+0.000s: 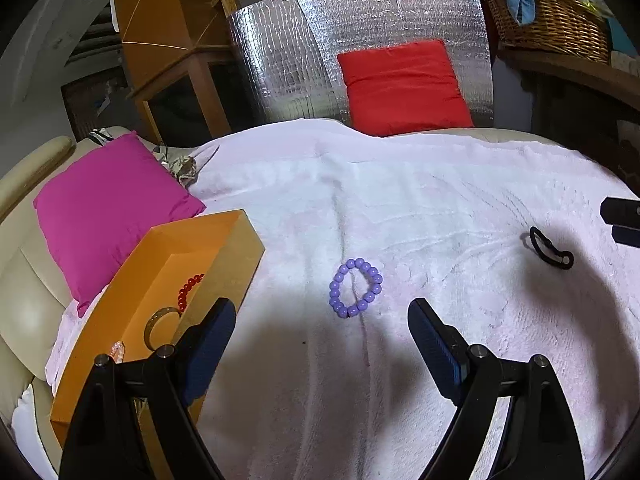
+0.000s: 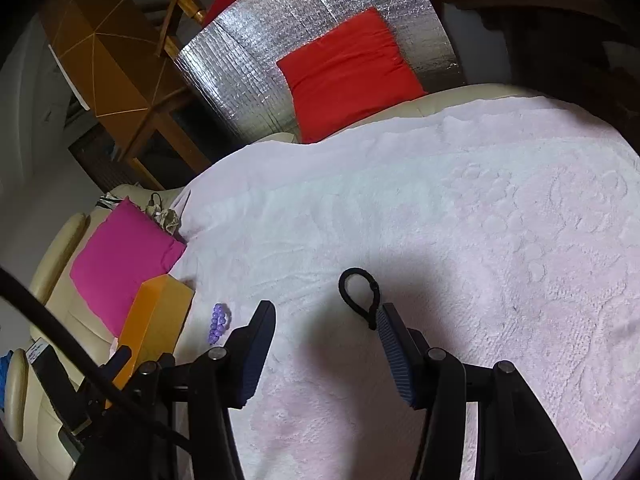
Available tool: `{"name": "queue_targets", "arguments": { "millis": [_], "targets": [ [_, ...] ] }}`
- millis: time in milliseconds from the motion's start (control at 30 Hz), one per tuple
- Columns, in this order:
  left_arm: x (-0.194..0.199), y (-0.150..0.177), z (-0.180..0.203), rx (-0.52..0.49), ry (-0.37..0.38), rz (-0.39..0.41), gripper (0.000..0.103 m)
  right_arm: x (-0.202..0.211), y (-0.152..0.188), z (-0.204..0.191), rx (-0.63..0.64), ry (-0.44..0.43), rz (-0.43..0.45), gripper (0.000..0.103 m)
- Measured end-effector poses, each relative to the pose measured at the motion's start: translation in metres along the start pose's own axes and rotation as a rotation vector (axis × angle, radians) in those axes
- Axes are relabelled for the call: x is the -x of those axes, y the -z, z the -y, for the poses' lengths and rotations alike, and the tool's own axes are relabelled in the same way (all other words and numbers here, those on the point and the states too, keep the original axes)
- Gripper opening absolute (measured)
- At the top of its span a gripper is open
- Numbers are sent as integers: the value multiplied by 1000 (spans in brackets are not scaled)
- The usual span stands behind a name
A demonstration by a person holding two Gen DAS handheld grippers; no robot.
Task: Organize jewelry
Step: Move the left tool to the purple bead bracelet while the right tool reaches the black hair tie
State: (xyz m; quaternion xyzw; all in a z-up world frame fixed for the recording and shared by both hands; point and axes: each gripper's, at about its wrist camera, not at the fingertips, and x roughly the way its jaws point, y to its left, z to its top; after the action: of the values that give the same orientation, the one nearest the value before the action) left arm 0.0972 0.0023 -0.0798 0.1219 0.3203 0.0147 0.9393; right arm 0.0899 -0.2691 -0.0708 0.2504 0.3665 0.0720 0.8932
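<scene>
A purple bead bracelet (image 1: 356, 288) lies on the white blanket (image 1: 400, 200), just ahead of my open, empty left gripper (image 1: 322, 312). An orange box (image 1: 160, 280) at the left holds a red bead bracelet (image 1: 187, 291), a gold bangle (image 1: 158, 326) and a pale pink bracelet (image 1: 117, 351). A black hair tie (image 1: 550, 249) lies to the right. In the right wrist view the black hair tie (image 2: 360, 296) lies just ahead of my open right gripper (image 2: 326, 312), near its right finger. The purple bracelet (image 2: 219, 322) and orange box (image 2: 156, 316) sit to its left.
A magenta cushion (image 1: 108, 208) lies behind the box on a cream sofa (image 1: 28, 280). A red cushion (image 1: 404, 88) leans on a silver foil panel (image 1: 288, 60) at the back. A wicker basket (image 1: 552, 20) stands at the back right. The right gripper tips (image 1: 622, 220) show at the right edge.
</scene>
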Motion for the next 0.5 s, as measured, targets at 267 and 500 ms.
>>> {"name": "queue_targets", "arguments": {
  "millis": [267,500],
  "targets": [
    [-5,-1,8,-14,2,-14,88,-6,0,9,-22,-5,-15,56],
    [-9,-1,15,-27,9,-26,88,-10,1,10,-21,-9,-24,56]
  ]
}}
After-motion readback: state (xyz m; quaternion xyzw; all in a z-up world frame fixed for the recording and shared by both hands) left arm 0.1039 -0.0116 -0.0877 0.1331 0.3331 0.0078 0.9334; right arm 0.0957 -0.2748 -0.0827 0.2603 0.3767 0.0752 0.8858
